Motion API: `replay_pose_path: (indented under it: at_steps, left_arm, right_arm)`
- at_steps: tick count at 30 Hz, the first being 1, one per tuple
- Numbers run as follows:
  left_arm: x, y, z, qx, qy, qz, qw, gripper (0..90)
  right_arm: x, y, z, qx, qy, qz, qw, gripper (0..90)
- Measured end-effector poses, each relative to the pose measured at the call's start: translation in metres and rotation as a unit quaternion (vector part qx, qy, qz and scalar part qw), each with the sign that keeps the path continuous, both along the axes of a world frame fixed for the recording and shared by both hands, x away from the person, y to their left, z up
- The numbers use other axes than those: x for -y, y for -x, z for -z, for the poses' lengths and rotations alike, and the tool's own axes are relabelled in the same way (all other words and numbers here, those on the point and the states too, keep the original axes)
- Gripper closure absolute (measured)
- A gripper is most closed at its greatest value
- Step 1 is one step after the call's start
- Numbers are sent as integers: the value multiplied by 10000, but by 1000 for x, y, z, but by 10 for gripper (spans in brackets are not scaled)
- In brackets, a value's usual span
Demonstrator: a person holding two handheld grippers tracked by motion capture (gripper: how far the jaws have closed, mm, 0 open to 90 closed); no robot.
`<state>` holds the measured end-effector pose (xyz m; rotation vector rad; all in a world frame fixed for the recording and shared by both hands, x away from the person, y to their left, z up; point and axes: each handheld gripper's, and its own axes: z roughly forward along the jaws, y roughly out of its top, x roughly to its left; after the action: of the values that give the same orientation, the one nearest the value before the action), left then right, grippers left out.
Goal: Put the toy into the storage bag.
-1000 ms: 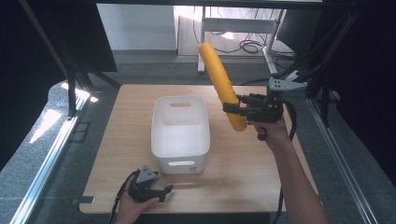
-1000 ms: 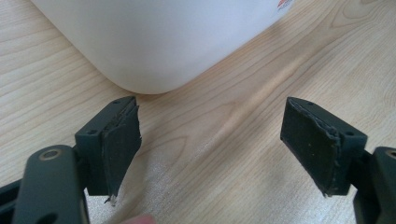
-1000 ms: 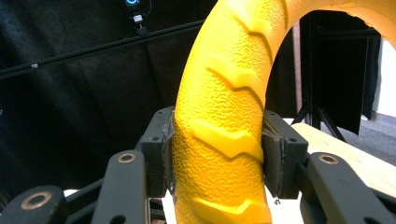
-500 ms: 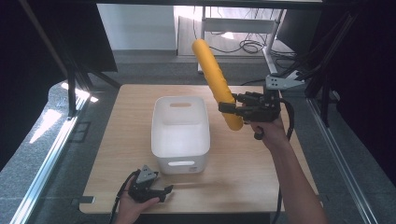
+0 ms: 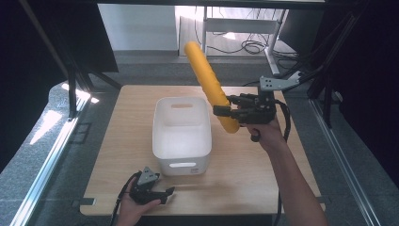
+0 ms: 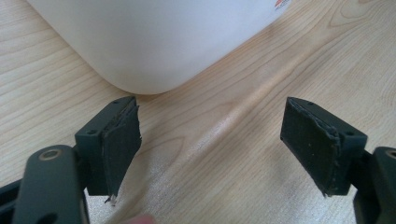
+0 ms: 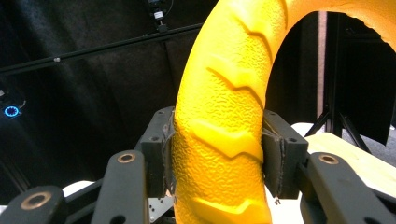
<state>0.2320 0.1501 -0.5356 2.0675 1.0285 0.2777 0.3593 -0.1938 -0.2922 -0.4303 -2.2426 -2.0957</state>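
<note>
While the right gripper (image 5: 225, 112) clamps its jaws on the lower part of the long yellow foam roller (image 5: 209, 85), the roller stands tilted in the air, its top leaning toward the far edge of the table (image 5: 263, 179) and its bottom end hanging just beside the right wall of the white bin (image 5: 181, 126). In the right gripper view the pads (image 7: 161, 156) press into the roller's textured sides. The left gripper (image 5: 165, 192) rests near the table's near edge, jaws wide apart on nothing, just in front of the bin's near wall (image 6: 154, 42). The step in hand looks like carrying the roller to the bin. Next the hand would need to swing the low end over the rim, lay the roller flatter and lower it, since it seems longer than the bin.
</note>
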Motion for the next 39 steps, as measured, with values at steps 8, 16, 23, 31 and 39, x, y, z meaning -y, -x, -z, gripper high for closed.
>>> replay_pose_path:
  at_steps: [8, 16, 23, 31, 39]
  left_arm:
    - [0, 0, 0, 1, -15, -5, 10000, 202]
    - [0, 0, 0, 4, -13, -14, 10000, 202]
    - [0, 0, 0, 7, -4, -20, 10000, 202]
    - [0, 0, 0, 2, -11, -23, 10000, 202]
    - [-1, 0, 0, 6, -7, -26, 10000, 202]
  right_arm:
    - [-14, 6, 0, 1, -30, -248, 9997, 518]
    - [-26, 10, 2, 11, -19, -469, 9989, 518]
    - [-34, 13, 5, 22, 26, -596, 9982, 518]
    - [-40, 12, 8, 27, 63, -631, 9980, 518]
    - [-49, 14, 12, -6, 97, -743, 9972, 517]
